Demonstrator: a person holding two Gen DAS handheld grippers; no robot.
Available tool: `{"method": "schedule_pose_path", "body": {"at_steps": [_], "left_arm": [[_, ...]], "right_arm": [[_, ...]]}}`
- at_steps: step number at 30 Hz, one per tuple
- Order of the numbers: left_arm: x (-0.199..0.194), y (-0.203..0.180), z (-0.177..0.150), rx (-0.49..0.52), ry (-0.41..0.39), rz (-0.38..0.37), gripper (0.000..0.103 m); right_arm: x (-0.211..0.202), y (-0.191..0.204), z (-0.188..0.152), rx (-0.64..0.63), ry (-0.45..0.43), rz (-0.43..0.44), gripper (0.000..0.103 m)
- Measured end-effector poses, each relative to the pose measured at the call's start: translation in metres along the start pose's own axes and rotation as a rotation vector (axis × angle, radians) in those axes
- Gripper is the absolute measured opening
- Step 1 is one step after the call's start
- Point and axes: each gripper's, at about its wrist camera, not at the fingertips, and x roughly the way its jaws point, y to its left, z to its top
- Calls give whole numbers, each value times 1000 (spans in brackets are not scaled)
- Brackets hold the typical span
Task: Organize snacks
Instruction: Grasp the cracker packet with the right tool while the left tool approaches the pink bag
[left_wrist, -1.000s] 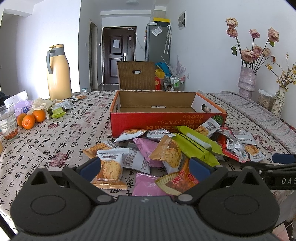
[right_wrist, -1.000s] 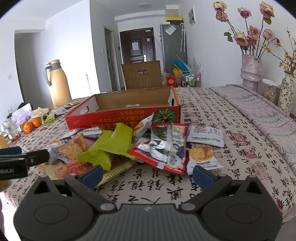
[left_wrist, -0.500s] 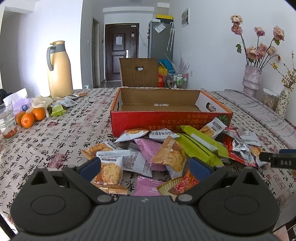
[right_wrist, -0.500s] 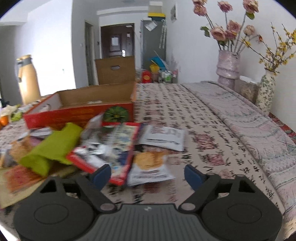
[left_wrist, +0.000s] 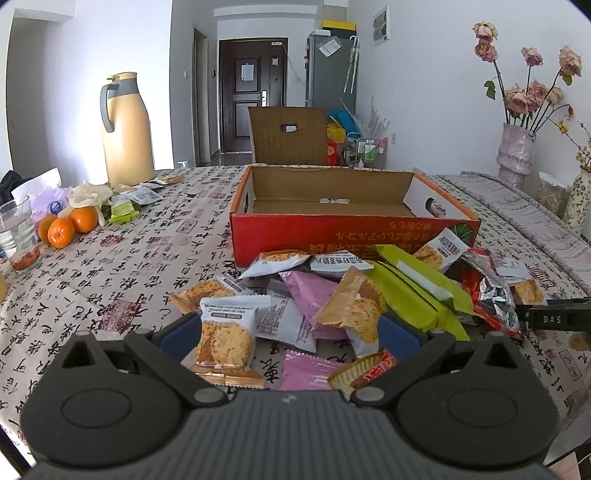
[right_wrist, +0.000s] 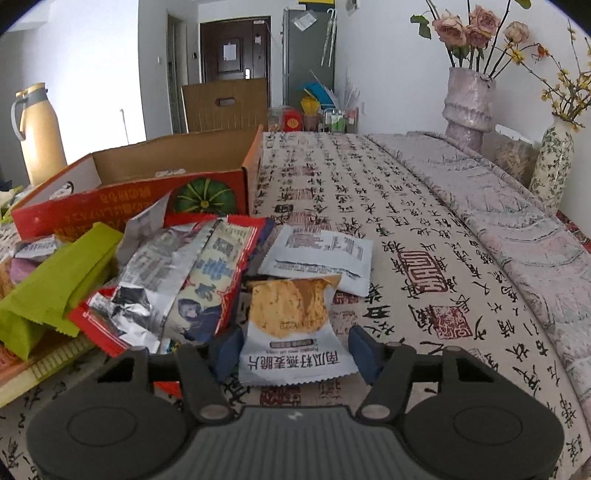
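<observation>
A heap of snack packets (left_wrist: 351, 295) lies on the patterned tablecloth in front of an open red cardboard box (left_wrist: 332, 240), whose inside looks bare. My left gripper (left_wrist: 290, 332) hovers open over the near side of the heap, with a cracker packet (left_wrist: 225, 332) and pink packets between its wide fingers. My right gripper (right_wrist: 295, 350) sits low at the heap's right edge. Its jaws are closing around a white and orange cracker packet (right_wrist: 291, 325) that lies flat between the fingers (right_wrist: 364, 350). A red foil bag (right_wrist: 184, 280) and green packets (right_wrist: 55, 280) lie to its left.
A tan thermos jug (left_wrist: 127, 129), oranges (left_wrist: 62, 229), a glass (left_wrist: 18, 236) and small wrappers stand at the table's left. Vases with dried flowers (right_wrist: 469, 99) stand at the far right. Bare tablecloth (right_wrist: 424, 221) stretches to the right of the box. A chair back (left_wrist: 288, 136) rises behind the box.
My right gripper has swung right and down from the middle of the heap to the cracker packet, and its jaws have narrowed around it. The left gripper has hardly moved.
</observation>
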Motion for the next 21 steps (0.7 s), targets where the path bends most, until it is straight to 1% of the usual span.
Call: {"method": "schedule_pose_path", "body": {"at_steps": [5,7,8,9,15,21], "left_arm": [[2,3,0,-9,11,6,103],[4,5,0,-14,18,10,103],[4,6,0,-16,20,13,103],[4,7,-1,-18,23,16,103],[8,15,-3,-30,57,27,103],[3,22,-8,-18,78,24,103]], "right_arm": [[-3,0,-2,5,-23,7,60],[-10,-2,-2,17,-41,7,53],[-13,-2,-2,24,-52,9,51],[-16,-3,-3,29,-59,17,41],[-31,-3,-8,45,-94,24,38],[-50,-3,-14,64,-145,21,38]]}}
